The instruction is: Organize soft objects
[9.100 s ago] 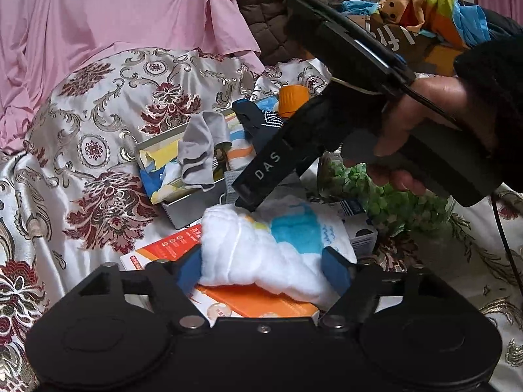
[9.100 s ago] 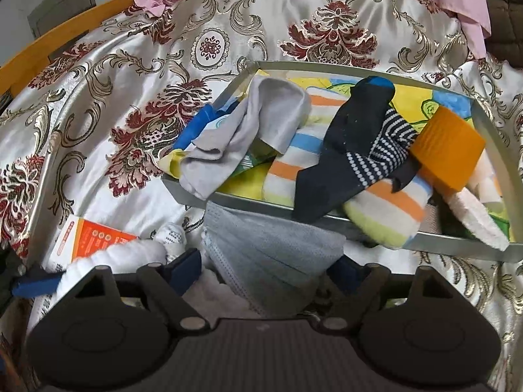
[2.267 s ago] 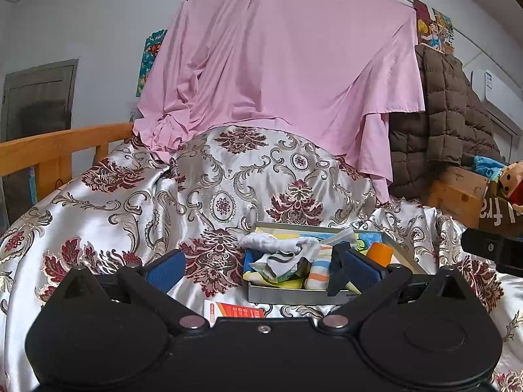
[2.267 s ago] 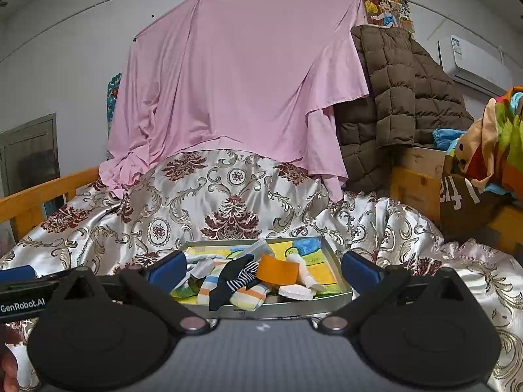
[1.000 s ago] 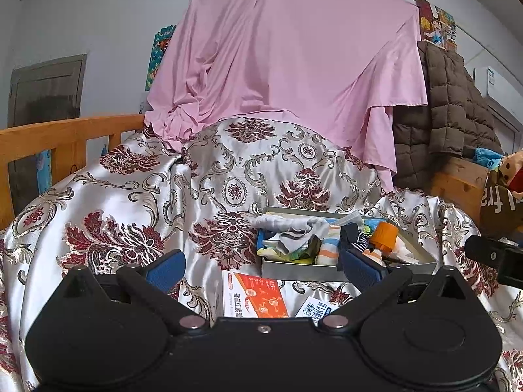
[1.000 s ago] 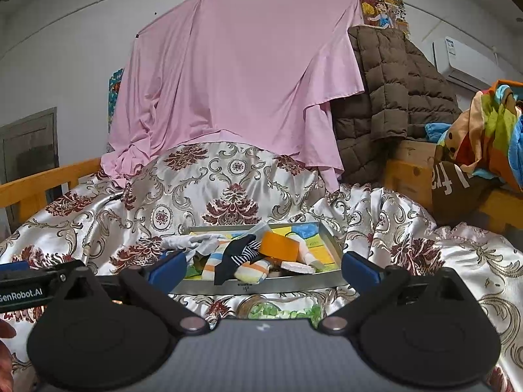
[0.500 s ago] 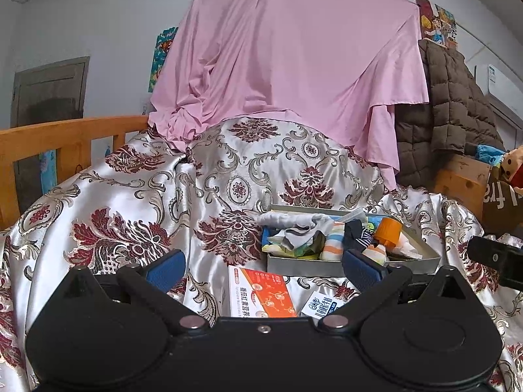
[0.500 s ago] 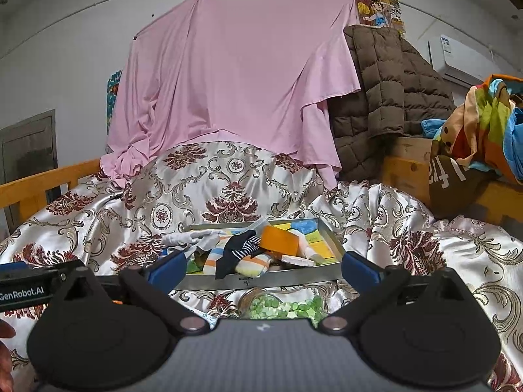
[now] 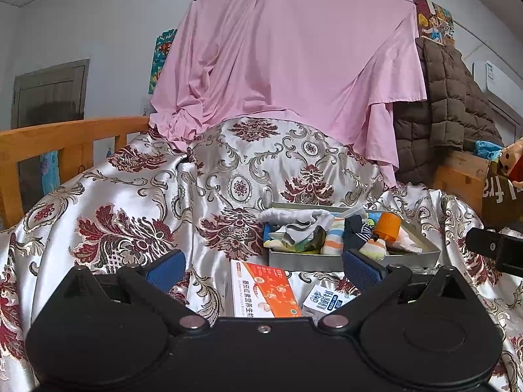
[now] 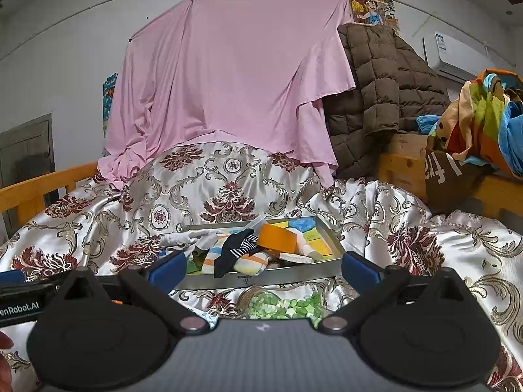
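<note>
Both the left gripper (image 9: 263,269) and right gripper (image 10: 263,268) hang with jaws wide and empty over the bed (image 10: 425,228), the sock-filled tray (image 10: 261,276) at twelve o'clock, sorting seemingly finished, only withdrawal apparently remaining.

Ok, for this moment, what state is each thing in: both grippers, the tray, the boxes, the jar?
Left gripper: open, empty.
Right gripper: open, empty.
Tray: on the bedspread, piled with soft items.
Grey cloth: draped over the tray's left end.
Dark sock: lying across the striped sock.
Orange box: flat in front of the tray.
Small box: lying beside the orange box.
Jar: holds green bits; whether it is lidded is unclear.
</note>
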A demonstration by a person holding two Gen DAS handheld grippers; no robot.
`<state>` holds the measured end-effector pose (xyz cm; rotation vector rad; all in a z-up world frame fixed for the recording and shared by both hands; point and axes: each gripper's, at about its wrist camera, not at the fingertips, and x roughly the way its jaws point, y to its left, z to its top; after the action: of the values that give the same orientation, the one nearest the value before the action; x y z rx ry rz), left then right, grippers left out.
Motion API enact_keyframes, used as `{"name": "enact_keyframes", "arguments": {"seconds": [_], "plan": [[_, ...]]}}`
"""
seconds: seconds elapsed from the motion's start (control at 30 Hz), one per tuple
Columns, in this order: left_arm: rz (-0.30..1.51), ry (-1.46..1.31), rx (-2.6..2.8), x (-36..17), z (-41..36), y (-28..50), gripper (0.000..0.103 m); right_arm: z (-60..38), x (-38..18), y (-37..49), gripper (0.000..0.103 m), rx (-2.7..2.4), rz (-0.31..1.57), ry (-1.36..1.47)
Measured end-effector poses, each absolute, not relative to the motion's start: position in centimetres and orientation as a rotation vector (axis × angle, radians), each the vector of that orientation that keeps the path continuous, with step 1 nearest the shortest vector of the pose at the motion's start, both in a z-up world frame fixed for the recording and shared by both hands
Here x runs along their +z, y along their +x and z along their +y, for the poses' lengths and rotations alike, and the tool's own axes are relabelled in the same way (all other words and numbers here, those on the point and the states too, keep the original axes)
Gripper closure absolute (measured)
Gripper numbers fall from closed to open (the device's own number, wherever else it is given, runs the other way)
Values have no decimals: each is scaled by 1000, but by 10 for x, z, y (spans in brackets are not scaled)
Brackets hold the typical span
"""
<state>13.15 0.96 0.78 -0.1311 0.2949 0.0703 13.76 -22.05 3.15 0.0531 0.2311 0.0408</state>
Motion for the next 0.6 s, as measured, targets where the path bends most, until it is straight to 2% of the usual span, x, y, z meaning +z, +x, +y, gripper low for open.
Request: {"name": "enact_keyframes", "arguments": {"seconds": [0.6], "plan": [[346, -118, 91, -6, 7, 122, 1, -219, 16, 127, 0, 29, 278, 57]]}}
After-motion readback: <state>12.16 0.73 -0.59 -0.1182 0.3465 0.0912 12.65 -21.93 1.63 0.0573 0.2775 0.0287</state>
